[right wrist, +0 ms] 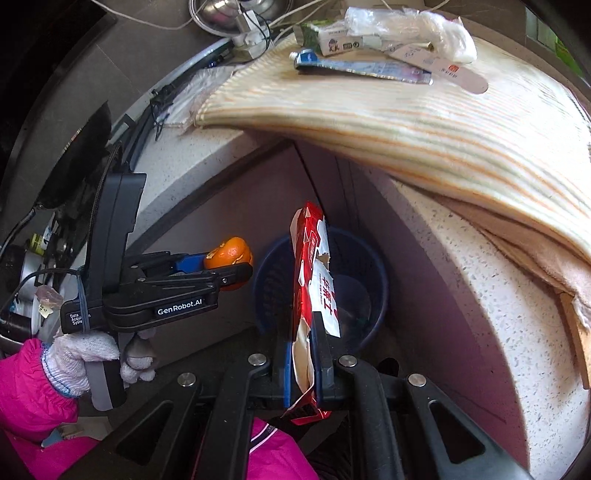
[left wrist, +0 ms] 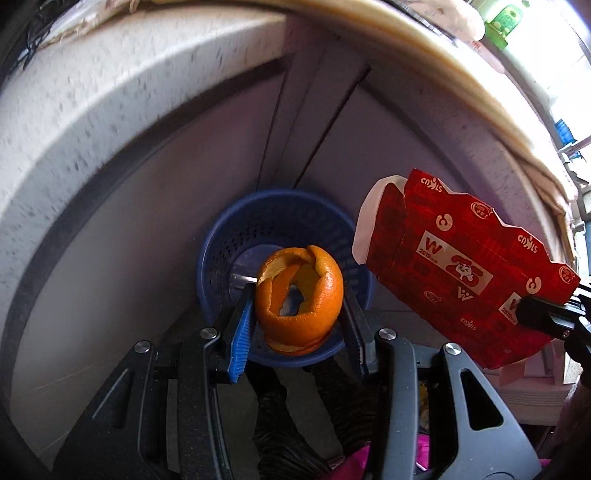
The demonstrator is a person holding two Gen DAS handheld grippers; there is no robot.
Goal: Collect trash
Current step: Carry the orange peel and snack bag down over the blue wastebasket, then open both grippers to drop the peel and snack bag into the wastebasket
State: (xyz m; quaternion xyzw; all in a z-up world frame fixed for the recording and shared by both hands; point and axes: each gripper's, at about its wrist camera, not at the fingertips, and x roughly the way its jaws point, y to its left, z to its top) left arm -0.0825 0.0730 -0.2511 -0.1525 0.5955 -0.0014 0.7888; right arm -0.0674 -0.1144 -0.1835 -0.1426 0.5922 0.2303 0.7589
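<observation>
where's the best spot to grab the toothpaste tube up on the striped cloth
Grip the toothpaste tube across its flat, squeezed body near the middle, coming from above with the fingers on its two long edges. It lies flat on the striped cloth, and packets crowd its far side, so its near edge is freer.

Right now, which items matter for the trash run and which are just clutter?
In the job:
- orange peel, in left gripper
- flattened red carton, in right gripper
- blue bin, below both

Lying about:
- striped cloth
- toothpaste tube
- small milk carton
- metal bowl
</observation>
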